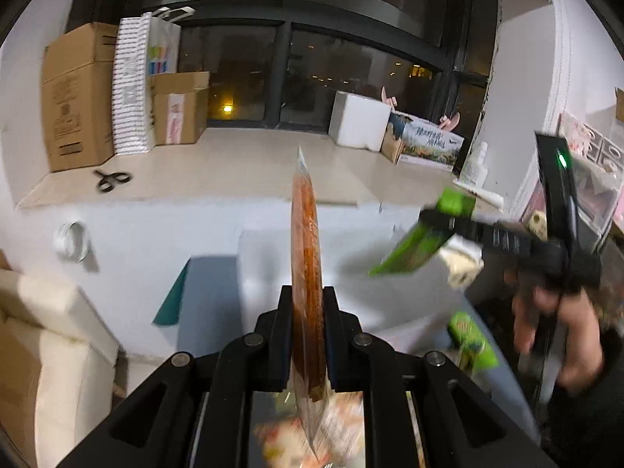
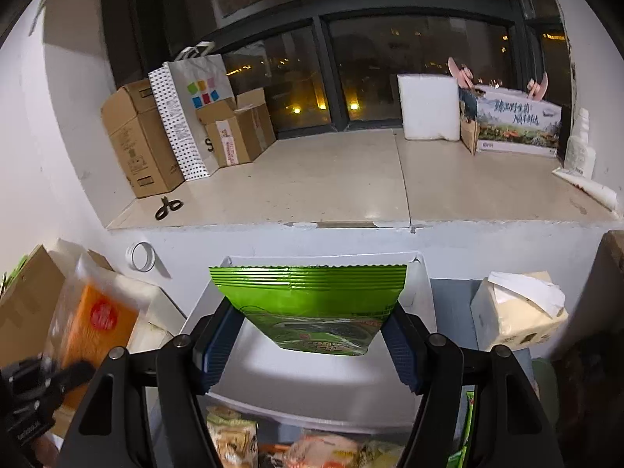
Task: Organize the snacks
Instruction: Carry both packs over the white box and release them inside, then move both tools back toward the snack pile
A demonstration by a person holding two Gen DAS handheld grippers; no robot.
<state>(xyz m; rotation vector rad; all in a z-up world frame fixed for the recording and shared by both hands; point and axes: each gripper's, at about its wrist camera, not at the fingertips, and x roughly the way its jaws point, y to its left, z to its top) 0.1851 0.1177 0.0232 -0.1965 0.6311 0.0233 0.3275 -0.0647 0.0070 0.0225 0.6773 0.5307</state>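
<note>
A pale stone counter point(image 2: 331, 179) runs under the dark window, carrying cardboard boxes point(image 2: 140, 140), a dotted paper bag point(image 2: 183, 117), a white foam block point(image 2: 429, 107) and black scissors point(image 2: 168, 207). Below it a white bin point(image 2: 312, 366) stands open, with a cream tissue pack point(image 2: 514, 312) just to its right. The right hand-held gripper point(image 2: 312, 341) is clamped on a green snack bag point(image 2: 312, 304), a glossy foil packet with a ribbed, zigzag-cut top seam; the bag hangs flat-on above the bin, its seam edge level and pointing up and away, held by its two side edges between blue ribbed pads point(image 2: 218, 351). In the left wrist view that gripper reaches in from the right, tilted, the person's bare hand point(image 1: 553, 335) blurred behind it. The left hand-held gripper point(image 1: 308, 335) pinches an orange snack bag point(image 1: 306, 257), a clear crinkly packet seen edge-on, its long axis upright and running away from the camera. More blurred snacks point(image 2: 312, 448) lie below both.
</note>
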